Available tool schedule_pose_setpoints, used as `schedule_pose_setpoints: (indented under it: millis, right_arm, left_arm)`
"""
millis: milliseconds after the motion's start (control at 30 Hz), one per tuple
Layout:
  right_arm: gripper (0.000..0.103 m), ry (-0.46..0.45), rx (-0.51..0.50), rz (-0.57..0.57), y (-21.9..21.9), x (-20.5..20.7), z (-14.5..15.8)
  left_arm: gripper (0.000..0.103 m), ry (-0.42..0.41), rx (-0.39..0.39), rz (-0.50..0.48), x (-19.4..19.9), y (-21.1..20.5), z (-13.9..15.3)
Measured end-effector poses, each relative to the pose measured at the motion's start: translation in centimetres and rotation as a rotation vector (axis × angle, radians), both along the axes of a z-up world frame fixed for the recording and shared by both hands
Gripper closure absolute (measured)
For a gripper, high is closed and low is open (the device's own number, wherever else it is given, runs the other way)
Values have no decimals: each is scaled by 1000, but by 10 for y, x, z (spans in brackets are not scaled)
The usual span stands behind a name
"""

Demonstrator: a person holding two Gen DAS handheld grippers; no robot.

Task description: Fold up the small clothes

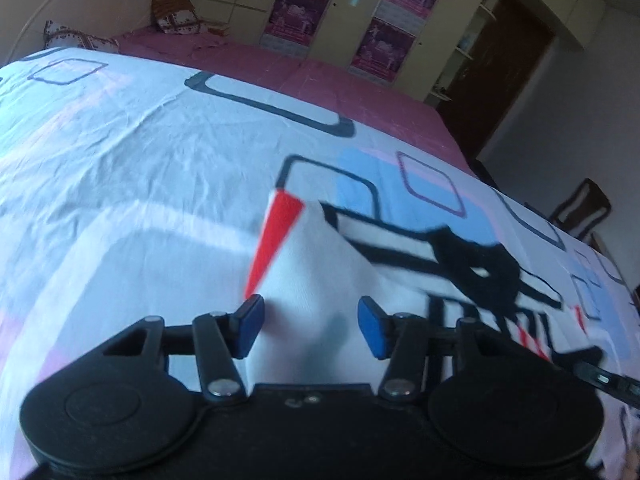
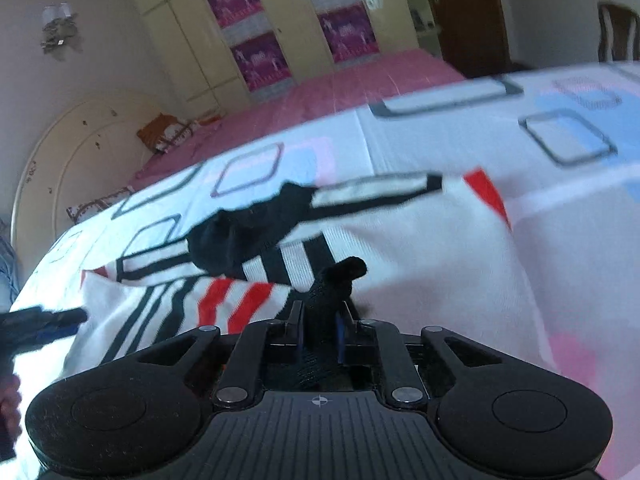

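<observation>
The white cotton shirt with black and red stripes (image 1: pixel 320 280) lies on the bed, its fabric between the half-open left hand-held gripper (image 1: pixel 311 326) (pads not pressing); the right hand-held gripper (image 2: pixel 320 332) pinches its black edge.

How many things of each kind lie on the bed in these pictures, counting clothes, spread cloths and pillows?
Clothes: 1, a white cotton T-shirt with black and red stripes
Spread cloths: 2, a white sheet printed with blue and pink squares and a plain pink bedcover
Pillows: 2, patterned
Total: 5
</observation>
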State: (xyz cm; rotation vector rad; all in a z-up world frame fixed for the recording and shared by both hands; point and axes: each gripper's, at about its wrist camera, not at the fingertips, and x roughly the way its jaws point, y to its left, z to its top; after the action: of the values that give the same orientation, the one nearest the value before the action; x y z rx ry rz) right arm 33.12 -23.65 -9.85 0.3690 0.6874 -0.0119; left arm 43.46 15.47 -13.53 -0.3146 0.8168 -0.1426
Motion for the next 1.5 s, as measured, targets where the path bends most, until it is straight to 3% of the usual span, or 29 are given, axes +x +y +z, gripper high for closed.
schedule_pose_setpoints:
  millis: [67, 133, 200, 300, 400, 467, 567, 667, 800, 1000, 1200, 1333, 1500]
  right_arm:
    - [89, -27, -22, 8, 1, -3, 4]
    - [89, -39, -38, 4, 0, -5, 3]
    - [90, -24, -40, -14, -2, -4, -4]
    - [90, 64, -74, -33, -5, 4, -28]
    - [90, 48, -97, -21, -4, 4, -23]
    - [89, 9, -146, -42, -3, 1, -15]
    - [89, -61, -153, -73, -7, -1, 0]
    - [89, -87, -164, -32, 0, 6, 9]
    - [89, -84, -161, 10, 11, 17, 7]
    - [89, -68, -154, 71, 27, 31, 1]
    - [89, -37, -146, 153, 50, 48, -5]
    - [89, -20, -140, 189, 63, 58, -12]
    - [89, 35, -190, 229, 69, 68, -30]
  left_arm:
    - [55, -4, 13, 23, 12, 2, -5]
    - [69, 3, 34, 53, 21, 5, -10]
    - [75, 14, 47, 69, 27, 8, -16]
    - [76, -25, 112, 73, 28, 1, -18]
    - [76, -42, 91, 129, 32, 9, -19]
    - [76, -55, 127, 117, 35, 7, -20]
    - [75, -60, 152, 108, 34, 4, -16]
    - [72, -88, 201, 103, 24, -2, -7]
    - [66, -119, 245, 54, 7, -13, 6]
    - [61, -134, 233, -30, -10, -36, 20]
    - [52, -75, 218, -79, -11, -59, 13]
    - [51, -40, 260, -79, -6, -66, 1]
    - [49, -59, 323, -83, -5, -66, -9]
